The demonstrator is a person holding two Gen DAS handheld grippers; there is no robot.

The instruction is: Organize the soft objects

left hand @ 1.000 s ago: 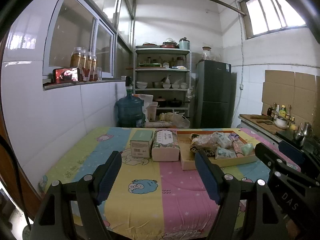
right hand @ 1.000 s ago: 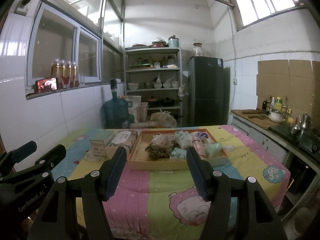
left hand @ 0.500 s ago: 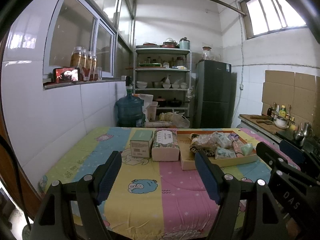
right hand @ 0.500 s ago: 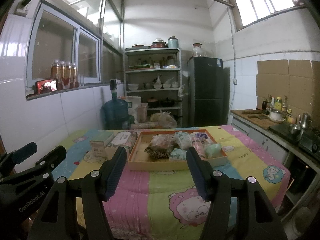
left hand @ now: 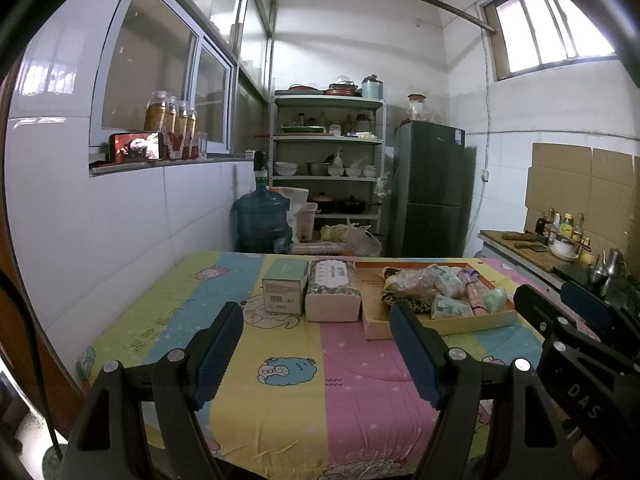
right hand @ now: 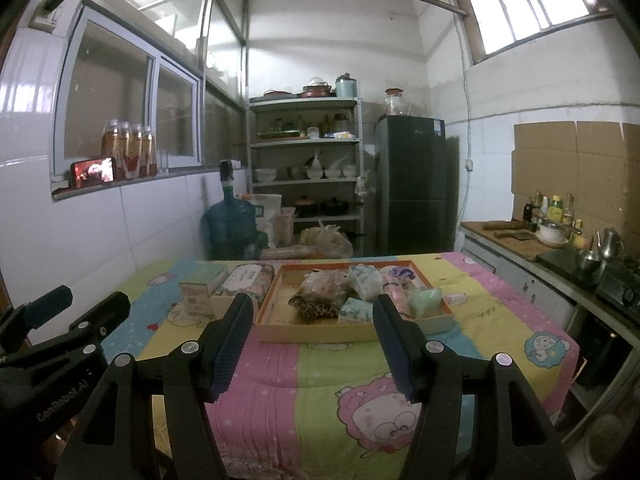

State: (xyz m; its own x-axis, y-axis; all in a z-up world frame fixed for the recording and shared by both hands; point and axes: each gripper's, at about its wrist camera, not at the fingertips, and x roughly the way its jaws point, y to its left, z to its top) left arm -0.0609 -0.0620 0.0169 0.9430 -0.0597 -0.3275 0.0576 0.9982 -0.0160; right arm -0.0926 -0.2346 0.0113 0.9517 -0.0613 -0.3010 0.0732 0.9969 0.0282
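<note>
An orange-rimmed tray (right hand: 272, 304) sits on the cartoon-print table cover and holds several soft items: a leopard-print pouch (right hand: 314, 308), tissue packs (right hand: 364, 278), a pale green piece (right hand: 426, 300). The tray also shows in the left wrist view (left hand: 472, 326). Left of it lie a soft tissue pack (left hand: 332, 294) and a teal box (left hand: 284, 288). My left gripper (left hand: 316, 344) is open and empty above the near table. My right gripper (right hand: 314, 336) is open and empty in front of the tray.
A white tiled wall runs along the table's left side. Behind the table stand a water jug (left hand: 260, 220), a metal shelf (left hand: 328, 168) and a dark fridge (left hand: 428, 188). A counter with bottles and kettles (right hand: 552, 236) lies on the right.
</note>
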